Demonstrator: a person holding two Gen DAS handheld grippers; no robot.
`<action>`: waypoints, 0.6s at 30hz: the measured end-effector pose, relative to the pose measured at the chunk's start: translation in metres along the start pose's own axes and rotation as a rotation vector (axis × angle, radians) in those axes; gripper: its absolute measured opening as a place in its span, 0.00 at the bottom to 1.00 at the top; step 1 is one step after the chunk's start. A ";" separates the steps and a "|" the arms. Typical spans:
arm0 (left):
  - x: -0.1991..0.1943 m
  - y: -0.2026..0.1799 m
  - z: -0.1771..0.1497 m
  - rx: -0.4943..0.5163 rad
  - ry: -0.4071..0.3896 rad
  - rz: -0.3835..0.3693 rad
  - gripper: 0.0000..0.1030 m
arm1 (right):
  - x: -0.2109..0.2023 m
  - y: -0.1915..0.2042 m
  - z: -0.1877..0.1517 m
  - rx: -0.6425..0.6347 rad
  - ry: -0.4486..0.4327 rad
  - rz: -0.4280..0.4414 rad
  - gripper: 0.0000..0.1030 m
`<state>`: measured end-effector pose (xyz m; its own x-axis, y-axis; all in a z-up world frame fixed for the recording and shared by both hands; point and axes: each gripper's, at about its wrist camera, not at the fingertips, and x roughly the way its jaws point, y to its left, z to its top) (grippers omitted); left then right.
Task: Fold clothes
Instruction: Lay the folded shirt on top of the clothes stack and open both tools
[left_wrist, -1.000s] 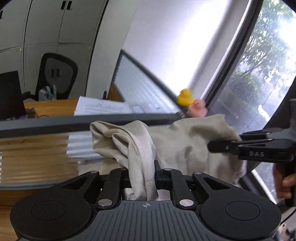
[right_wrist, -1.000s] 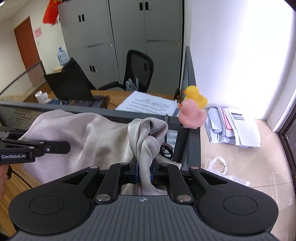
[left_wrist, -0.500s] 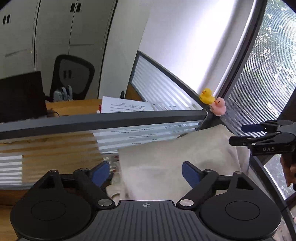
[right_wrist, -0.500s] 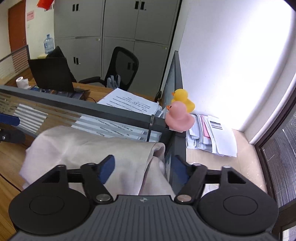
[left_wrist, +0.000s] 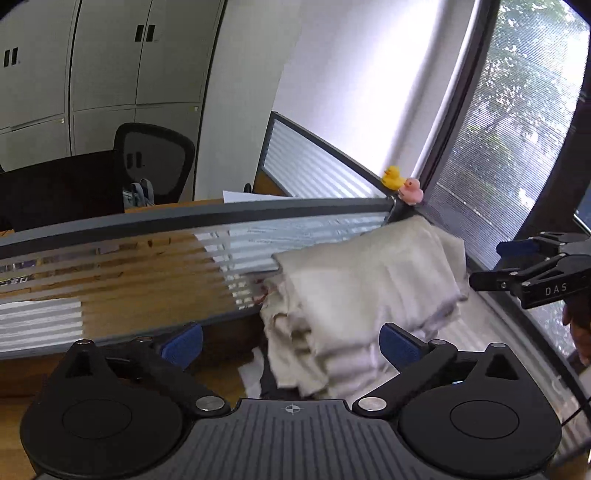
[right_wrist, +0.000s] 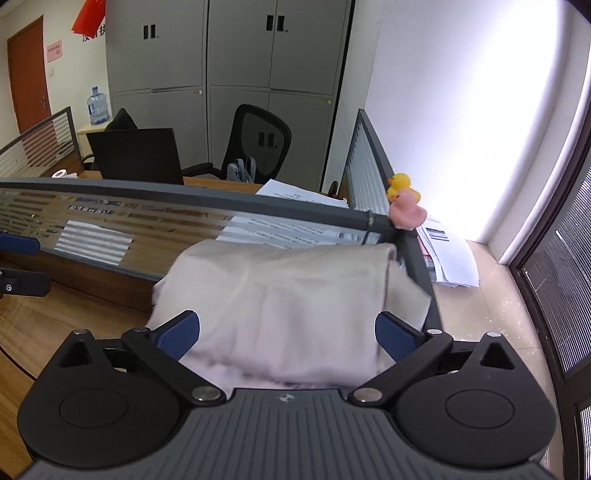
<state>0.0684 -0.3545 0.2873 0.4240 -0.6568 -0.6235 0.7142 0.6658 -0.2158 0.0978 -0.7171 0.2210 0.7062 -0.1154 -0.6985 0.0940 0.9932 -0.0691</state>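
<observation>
- The table (right_wrist: 55, 325) under my grippers is wood-grain laminate, smooth and hard, closed off at the back by a striped glass divider (right_wrist: 155, 225) with a dark metal rail.
- The beige garment (right_wrist: 288, 306) lies in a soft, roughly folded heap on the table, pushed into the corner where the divider meets the window side. From the left wrist view its near-left edge (left_wrist: 291, 354) shows several loose layers hanging ragged.
- I judge it light, limp and a little slippery: thin woven cloth that sags wherever I don't hold it. It isn't fragile, but the stack will slide apart if I drag it.
- Best hold, I think, is a pinch on two outer corners or along a firm folded edge, taking all layers together.
- My left gripper (left_wrist: 291, 343) and right gripper (right_wrist: 288, 332) have both just been opening. The fingers now stand spread wide, with the cloth lying ahead between them but touched by neither.
- Two small rubber ducks, yellow (right_wrist: 399, 182) and pink (right_wrist: 406, 212), glossy and rounded, perch on the divider corner.
</observation>
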 end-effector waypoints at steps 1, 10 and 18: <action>-0.007 0.005 -0.006 0.013 0.004 -0.001 1.00 | -0.005 0.011 -0.005 0.001 0.000 -0.007 0.99; -0.072 0.071 -0.073 0.088 0.054 0.003 1.00 | -0.042 0.115 -0.061 0.109 0.004 -0.034 0.99; -0.106 0.125 -0.126 0.100 0.095 0.012 1.00 | -0.049 0.205 -0.111 0.189 0.008 -0.066 0.99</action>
<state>0.0421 -0.1571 0.2322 0.3819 -0.6092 -0.6950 0.7634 0.6318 -0.1343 0.0050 -0.5062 0.1618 0.6887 -0.1794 -0.7025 0.2703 0.9626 0.0192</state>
